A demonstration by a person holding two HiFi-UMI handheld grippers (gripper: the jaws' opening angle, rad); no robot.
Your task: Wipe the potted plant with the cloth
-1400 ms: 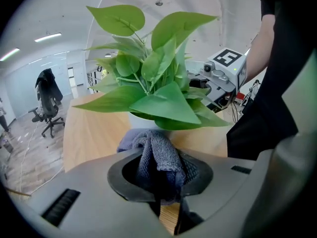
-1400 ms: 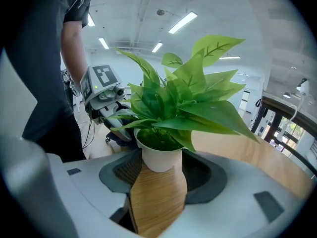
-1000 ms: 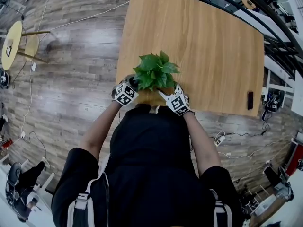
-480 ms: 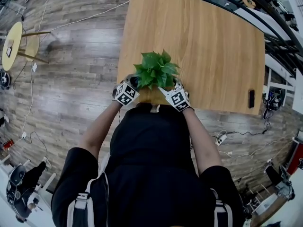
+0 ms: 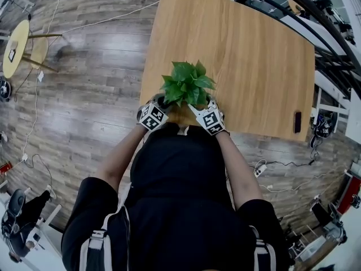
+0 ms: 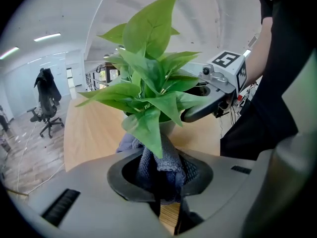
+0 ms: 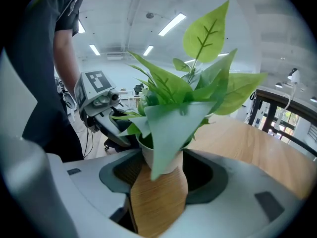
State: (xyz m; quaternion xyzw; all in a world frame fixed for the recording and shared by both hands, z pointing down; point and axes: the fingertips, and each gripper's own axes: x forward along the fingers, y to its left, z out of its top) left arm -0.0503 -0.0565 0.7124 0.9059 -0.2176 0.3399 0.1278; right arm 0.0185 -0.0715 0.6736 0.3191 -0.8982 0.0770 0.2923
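At the near edge of the wooden counter [image 5: 254, 55], the head view shows the potted plant [image 5: 186, 83] standing with its green leaves spread wide. The left tool [image 5: 153, 116] sits just beside the plant on one side and the right tool [image 5: 208, 119] on the other, both over the counter's edge. The person's bare forearms reach forward from a black top. A small dark flat thing [image 5: 297, 121] lies far off near the counter's right edge, and a round yellow stool [image 5: 14, 48] stands on the plank floor well to the left.

From the left gripper view, the left tool [image 6: 159, 180] is clamped shut on a grey-blue cloth [image 6: 166, 158], which bunches up out of the jaws and reaches the base of the plant [image 6: 148, 83]. One leaf hangs down over the cloth. The right tool [image 6: 220, 81] shows beyond the leaves, on the plant's far side. An office chair [image 6: 47, 114] stands in the background.

From the right gripper view, the right tool [image 7: 158, 182] has its jaws apart, with bare counter showing between them. The white pot [image 7: 166, 160] stands at the mouth of the jaws; I cannot tell whether they touch it. Leaves [image 7: 198, 90] rise above, one drooping over the pot's front. The left tool [image 7: 99, 97] shows behind the plant on the left.
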